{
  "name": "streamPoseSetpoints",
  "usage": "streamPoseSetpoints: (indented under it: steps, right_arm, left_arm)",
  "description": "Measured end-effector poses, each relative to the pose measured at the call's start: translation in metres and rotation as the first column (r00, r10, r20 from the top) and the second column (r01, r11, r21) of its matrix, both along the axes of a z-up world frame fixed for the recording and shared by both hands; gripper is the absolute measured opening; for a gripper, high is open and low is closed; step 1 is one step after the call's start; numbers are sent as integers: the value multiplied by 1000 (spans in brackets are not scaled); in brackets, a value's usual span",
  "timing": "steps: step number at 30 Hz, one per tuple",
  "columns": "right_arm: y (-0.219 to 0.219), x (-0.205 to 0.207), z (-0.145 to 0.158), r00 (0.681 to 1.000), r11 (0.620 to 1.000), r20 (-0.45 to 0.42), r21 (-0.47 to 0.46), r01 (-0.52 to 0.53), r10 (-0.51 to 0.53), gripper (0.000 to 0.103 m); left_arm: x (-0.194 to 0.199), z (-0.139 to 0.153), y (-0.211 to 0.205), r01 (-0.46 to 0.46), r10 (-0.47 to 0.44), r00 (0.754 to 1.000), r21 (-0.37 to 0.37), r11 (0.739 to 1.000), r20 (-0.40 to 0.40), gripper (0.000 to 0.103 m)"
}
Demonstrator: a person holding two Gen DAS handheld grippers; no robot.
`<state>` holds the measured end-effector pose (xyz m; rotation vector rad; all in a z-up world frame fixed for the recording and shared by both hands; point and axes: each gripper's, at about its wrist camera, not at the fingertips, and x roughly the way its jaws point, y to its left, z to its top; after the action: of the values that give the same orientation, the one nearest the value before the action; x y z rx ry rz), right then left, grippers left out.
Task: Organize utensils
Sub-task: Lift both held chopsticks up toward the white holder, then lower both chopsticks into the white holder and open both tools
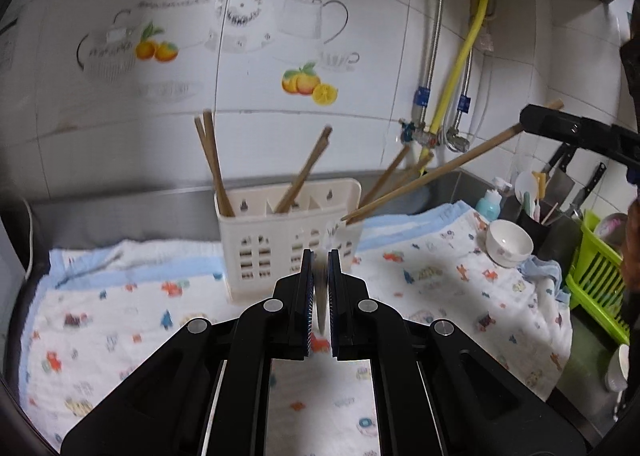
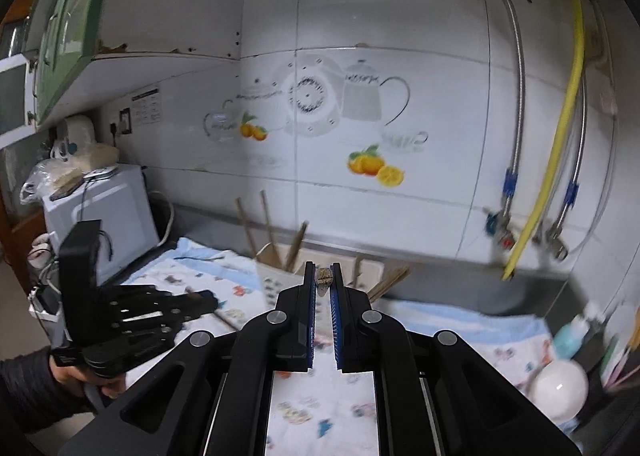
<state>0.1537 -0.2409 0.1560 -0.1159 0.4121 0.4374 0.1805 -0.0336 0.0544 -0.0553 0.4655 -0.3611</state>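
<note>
In the left wrist view, the left gripper (image 1: pixel 320 256) fills the lower middle of the frame, its jaws pressed together on a chopstick (image 1: pixel 321 296) seen almost end-on as a blurred brown sliver between the pads. Straight beyond the fingertips, at the centre of the frame, stands the cream utensil holder (image 1: pixel 280 244) on a patterned cloth (image 1: pixel 120 312). Two chopsticks lean in its left compartment, another pair in the middle one, and more lean out over its right end. At the right edge the right gripper (image 1: pixel 560 124) comes in as a black bar, pinching a long chopstick (image 1: pixel 440 172) that slants down and left until its lower tip sits at the holder's right end. A white bowl (image 1: pixel 509 242) rests on the cloth at right, near a green rack (image 1: pixel 596 276).

In the right wrist view, the right gripper (image 2: pixel 323 276) occupies the lower middle, jaws closed on the long chopstick (image 2: pixel 324 277), whose cut end shows between the fingertips. The utensil holder (image 2: pixel 276 276) lies just behind and slightly left of those tips, blurred, with chopsticks poking up from it. At lower left the left gripper (image 2: pixel 200 302) is held in a person's hand (image 2: pixel 76 374) with a dark sleeve, and a chopstick (image 2: pixel 224 320) sticks out down and right from its tips, above the cloth (image 2: pixel 192 272). The white bowl (image 2: pixel 560 388) sits at lower right.
</note>
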Motion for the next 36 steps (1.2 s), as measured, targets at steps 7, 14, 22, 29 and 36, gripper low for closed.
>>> streamPoseSetpoints:
  steps: [7, 14, 22, 29, 36]
  right_arm:
    - [9, 33, 24, 1000, 996, -1, -85, 1, -1, 7]
    - [18, 55, 20, 1000, 992, -26, -125, 6, -10, 7]
    - [18, 52, 19, 1000, 993, -17, -115, -1, -1, 7]
    - [19, 42, 26, 1000, 994, 15, -109, -10, 12, 7]
    - [20, 34, 27, 1000, 994, 23, -106, -18, 20, 7]
  left_arm:
    - [9, 22, 3, 1, -2, 999, 28, 1000, 36, 5]
    - [4, 19, 13, 29, -29, 1000, 29, 999, -2, 0]
    - [-26, -40, 27, 66, -56, 985, 55, 996, -162, 2]
    - [-62, -109, 35, 82, -50, 943, 85, 993, -329, 27]
    - [-76, -155, 33, 84, -20, 914, 142, 986, -404, 26]
